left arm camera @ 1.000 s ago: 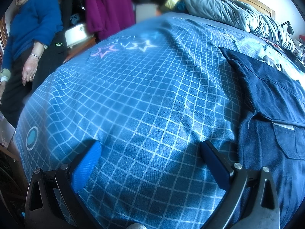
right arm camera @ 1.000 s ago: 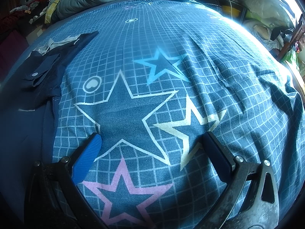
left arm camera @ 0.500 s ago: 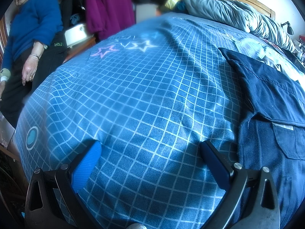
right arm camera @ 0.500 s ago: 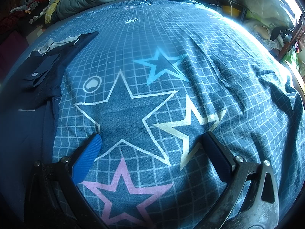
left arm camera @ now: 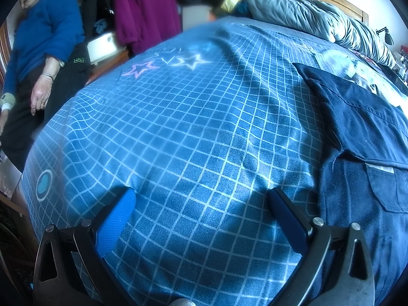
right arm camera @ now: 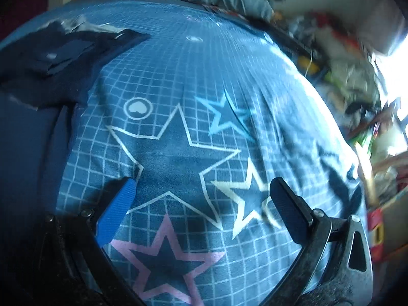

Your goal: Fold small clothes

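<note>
Blue gridded bedspread [left arm camera: 193,137] lies under both your grippers, a grey quilt [left arm camera: 318,17] bunched at its far end and a person [left arm camera: 43,51] standing off to the left. The navy garment [left arm camera: 362,137] sits between them: right of your left gripper [left arm camera: 201,204], left of your right gripper [right arm camera: 201,193] (both spread, empty). It lies flat, pocket flap showing.

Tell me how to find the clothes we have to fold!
Look at the big blue checked bedspread with stars. On it lies a dark navy garment, spread flat. It is the only plain dark cloth there, with a buttoned pocket flap.
</note>
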`<state>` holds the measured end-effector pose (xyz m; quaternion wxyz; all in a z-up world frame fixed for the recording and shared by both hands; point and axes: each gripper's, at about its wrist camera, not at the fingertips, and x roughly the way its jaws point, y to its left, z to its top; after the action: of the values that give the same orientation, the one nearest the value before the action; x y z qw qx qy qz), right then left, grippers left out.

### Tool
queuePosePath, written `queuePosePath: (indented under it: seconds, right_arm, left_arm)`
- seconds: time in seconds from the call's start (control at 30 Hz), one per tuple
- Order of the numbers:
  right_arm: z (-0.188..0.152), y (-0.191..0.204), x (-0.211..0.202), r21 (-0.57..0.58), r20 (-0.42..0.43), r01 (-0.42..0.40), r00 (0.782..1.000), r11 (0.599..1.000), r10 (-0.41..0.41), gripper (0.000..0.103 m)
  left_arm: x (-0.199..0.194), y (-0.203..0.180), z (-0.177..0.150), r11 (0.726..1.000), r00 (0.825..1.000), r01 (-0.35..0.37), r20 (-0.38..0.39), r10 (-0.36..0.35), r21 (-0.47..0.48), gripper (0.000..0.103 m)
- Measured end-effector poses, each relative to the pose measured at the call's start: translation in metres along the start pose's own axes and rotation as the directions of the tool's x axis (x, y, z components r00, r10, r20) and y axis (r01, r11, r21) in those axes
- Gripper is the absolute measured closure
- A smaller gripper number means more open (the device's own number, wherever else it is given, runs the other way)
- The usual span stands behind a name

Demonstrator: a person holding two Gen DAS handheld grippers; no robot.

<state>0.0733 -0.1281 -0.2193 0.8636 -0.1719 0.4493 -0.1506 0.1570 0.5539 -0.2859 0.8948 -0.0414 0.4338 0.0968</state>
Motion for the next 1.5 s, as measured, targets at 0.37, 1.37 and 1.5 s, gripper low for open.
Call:
queuePosePath:
  seconds: [0.37, 1.37, 1.5]
  right_arm:
    - [-0.005, -0.051, 0.039, 0.338, -0.064, -0.205, 0.969, 0.919, 0.239, 0.0]
    - [-0.005, -0.05, 0.031, 0.339, -0.044, -0.203, 0.972, 0.919, 0.231, 0.0]
    - [-0.005, -0.05, 0.032, 0.339, -0.044, -0.203, 0.972, 0.919, 0.231, 0.0]
  left_arm:
    - [0.0, -0.001, -0.001, 1.0, 1.0, -0.002, -0.001, 0.002, 0.0, 0.0]
    - [-0.001, 0.003, -0.002, 1.0, 1.0, 0.013, 0.004, -0.013, -0.013, 0.0]
    - [-0.001, 0.004, -0.002, 1.0, 1.0, 0.018, 0.003, -0.017, -0.013, 0.0]
